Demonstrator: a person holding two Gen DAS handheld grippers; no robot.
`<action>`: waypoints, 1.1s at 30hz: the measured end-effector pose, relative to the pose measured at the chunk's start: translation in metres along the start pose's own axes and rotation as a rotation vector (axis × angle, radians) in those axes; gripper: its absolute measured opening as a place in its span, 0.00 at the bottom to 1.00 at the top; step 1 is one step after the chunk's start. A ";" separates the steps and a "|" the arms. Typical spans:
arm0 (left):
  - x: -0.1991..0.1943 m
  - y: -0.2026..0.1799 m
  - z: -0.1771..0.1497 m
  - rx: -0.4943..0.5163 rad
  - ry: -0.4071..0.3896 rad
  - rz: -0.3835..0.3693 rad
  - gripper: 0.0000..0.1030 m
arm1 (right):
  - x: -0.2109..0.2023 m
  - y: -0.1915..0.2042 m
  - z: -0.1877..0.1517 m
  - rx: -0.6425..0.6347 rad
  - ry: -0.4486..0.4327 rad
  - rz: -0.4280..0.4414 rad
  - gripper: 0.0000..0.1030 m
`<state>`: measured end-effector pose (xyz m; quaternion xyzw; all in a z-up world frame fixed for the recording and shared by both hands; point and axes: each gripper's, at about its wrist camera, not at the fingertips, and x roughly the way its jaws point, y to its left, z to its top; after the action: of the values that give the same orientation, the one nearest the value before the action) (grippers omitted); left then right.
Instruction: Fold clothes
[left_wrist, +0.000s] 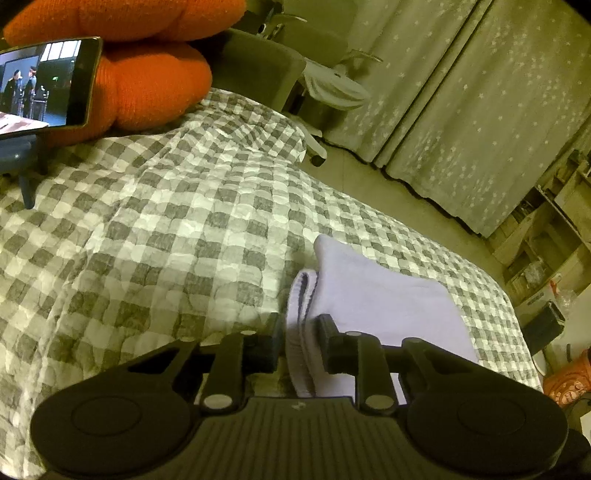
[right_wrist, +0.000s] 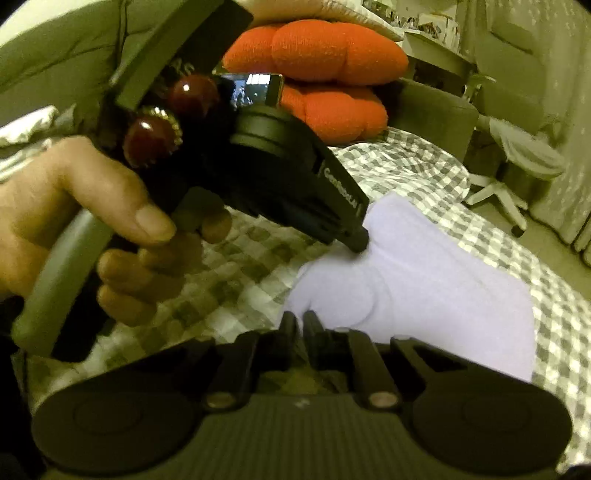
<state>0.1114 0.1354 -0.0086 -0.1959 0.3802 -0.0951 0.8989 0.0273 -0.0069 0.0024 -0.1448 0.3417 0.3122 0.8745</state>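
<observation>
While the left gripper (left_wrist: 300, 341) pinches the pale garment's (left_wrist: 384, 295) ribbed edge to steady it on the checked bedspread (left_wrist: 166, 229), the right gripper (right_wrist: 300, 328), nearly closed, holds nothing visible.

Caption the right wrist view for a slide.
Left gripper presses into the folded lilac garment on the checked bedspread.
</observation>
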 end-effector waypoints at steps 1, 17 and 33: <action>0.000 0.000 0.000 -0.001 0.000 -0.001 0.21 | 0.000 0.000 0.000 0.012 0.000 0.010 0.08; -0.006 0.001 0.002 -0.002 0.009 0.000 0.21 | -0.023 -0.015 0.005 0.138 -0.040 0.125 0.14; -0.019 0.017 0.007 -0.073 0.002 0.007 0.21 | -0.023 -0.026 0.004 0.153 -0.078 -0.027 0.31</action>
<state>0.1037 0.1589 0.0004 -0.2273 0.3851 -0.0783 0.8910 0.0332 -0.0356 0.0224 -0.0698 0.3282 0.2788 0.8998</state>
